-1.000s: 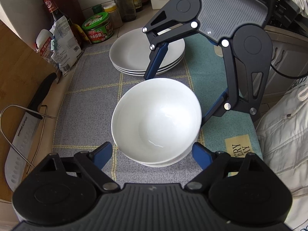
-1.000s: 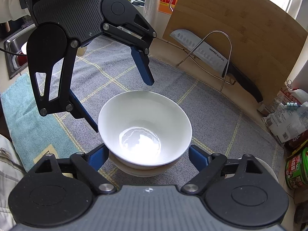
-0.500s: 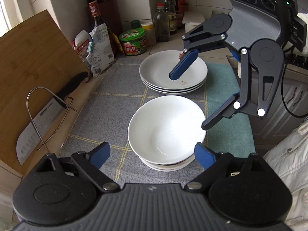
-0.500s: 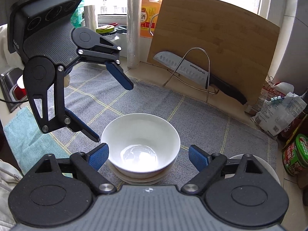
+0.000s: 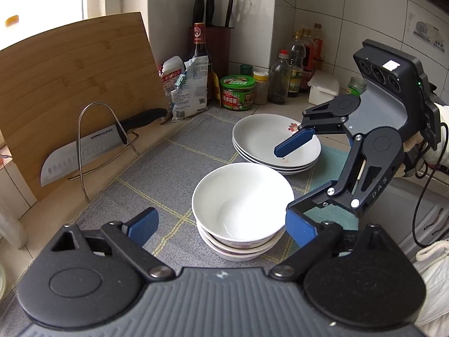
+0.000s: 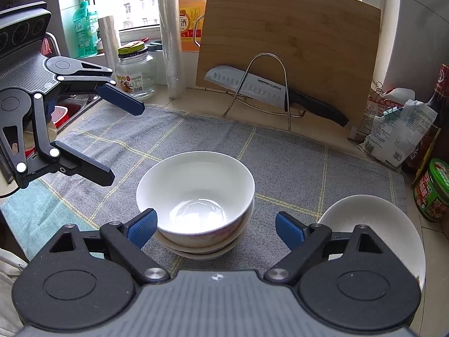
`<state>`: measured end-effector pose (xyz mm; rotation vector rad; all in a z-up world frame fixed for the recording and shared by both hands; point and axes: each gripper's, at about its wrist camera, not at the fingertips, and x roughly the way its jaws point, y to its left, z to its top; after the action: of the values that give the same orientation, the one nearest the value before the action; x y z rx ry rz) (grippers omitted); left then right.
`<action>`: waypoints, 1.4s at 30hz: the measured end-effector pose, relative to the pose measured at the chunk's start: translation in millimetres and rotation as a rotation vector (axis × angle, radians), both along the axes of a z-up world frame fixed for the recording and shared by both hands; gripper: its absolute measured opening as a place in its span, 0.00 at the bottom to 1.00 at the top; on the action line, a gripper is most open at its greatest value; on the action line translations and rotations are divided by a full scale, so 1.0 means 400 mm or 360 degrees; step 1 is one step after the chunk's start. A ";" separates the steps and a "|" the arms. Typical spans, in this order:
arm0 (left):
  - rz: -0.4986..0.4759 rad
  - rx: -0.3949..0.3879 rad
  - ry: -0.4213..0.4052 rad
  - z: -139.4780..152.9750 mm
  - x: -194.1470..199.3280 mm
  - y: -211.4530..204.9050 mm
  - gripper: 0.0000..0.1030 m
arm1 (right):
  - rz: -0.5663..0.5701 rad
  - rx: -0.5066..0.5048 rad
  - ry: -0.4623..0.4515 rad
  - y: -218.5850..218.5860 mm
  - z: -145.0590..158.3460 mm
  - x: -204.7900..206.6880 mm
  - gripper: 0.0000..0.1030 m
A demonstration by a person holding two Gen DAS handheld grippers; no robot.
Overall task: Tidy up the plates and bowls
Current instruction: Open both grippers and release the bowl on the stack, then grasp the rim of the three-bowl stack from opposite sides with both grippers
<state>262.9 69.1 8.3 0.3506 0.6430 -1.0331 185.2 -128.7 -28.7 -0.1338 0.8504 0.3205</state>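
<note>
A: Where are the bowls?

B: The stack of bowls (image 5: 242, 213) stands on the grey cloth (image 5: 157, 168) on the desk; the top bowl is white and has nothing in it; the stack of plates (image 5: 276, 144) sits just behind it, near the green tub (image 5: 237, 92).

A: And each claw?

B: The left claw (image 5: 221, 226) is released, its fingers spread on both sides of the bowls without touching; the right claw (image 6: 216, 229) is released too, holding nothing; the knife (image 6: 269, 91) leans in a wire rack by the cutting board (image 6: 289, 42).
</note>
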 end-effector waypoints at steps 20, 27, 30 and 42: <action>0.0091 0.0093 0.0081 -0.169 -0.025 0.026 0.96 | -0.0305 -0.0189 0.0092 0.087 -0.146 -0.072 1.00; 0.0222 0.0152 0.0082 -0.179 -0.047 0.000 0.95 | -0.0054 -0.0199 0.0092 0.070 -0.181 -0.024 1.00; 0.0328 0.0175 0.0081 -0.189 -0.048 -0.019 0.95 | 0.0090 -0.0157 0.0134 0.043 -0.194 0.000 1.00; 0.0470 0.0300 0.0077 -0.228 -0.064 -0.116 0.95 | 0.0486 -0.0134 0.0114 0.003 -0.205 0.012 1.00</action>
<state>237.1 22.8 -82.9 0.3825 0.8118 -0.7026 190.0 -127.4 -110.5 -0.3341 0.9156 0.5787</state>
